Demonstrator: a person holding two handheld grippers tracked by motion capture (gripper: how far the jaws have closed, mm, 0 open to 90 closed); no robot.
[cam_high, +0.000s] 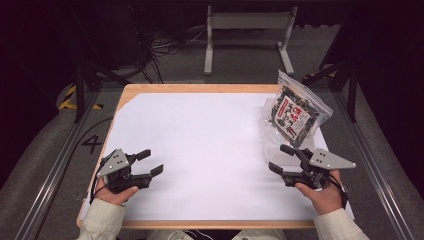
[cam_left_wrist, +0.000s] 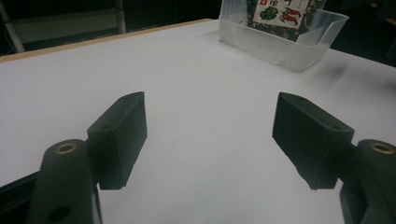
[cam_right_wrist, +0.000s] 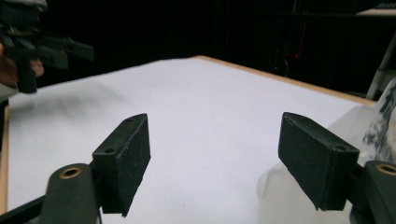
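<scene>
A clear plastic bag of dark dried food with a red and white label (cam_high: 296, 113) stands in a clear plastic bin (cam_high: 272, 145) at the right of the white table sheet (cam_high: 200, 150). The same bin (cam_left_wrist: 285, 44) and bag (cam_left_wrist: 280, 11) lie far ahead in the left gripper view. My left gripper (cam_high: 150, 162) rests low at the front left, jaws wide apart, nothing between them (cam_left_wrist: 210, 135). At the front right, just in front of the bin, my right gripper (cam_high: 280, 159) is open and holds nothing (cam_right_wrist: 215, 158); the bin's edge (cam_right_wrist: 275, 186) shows beside its right jaw.
The wooden table edge (cam_high: 200, 88) runs along the back. Beyond it stands a grey metal frame (cam_high: 247, 37) with cables on the floor. Black stand legs (cam_high: 345, 75) rise at the right. The left gripper (cam_right_wrist: 42, 49) appears far off in the right gripper view.
</scene>
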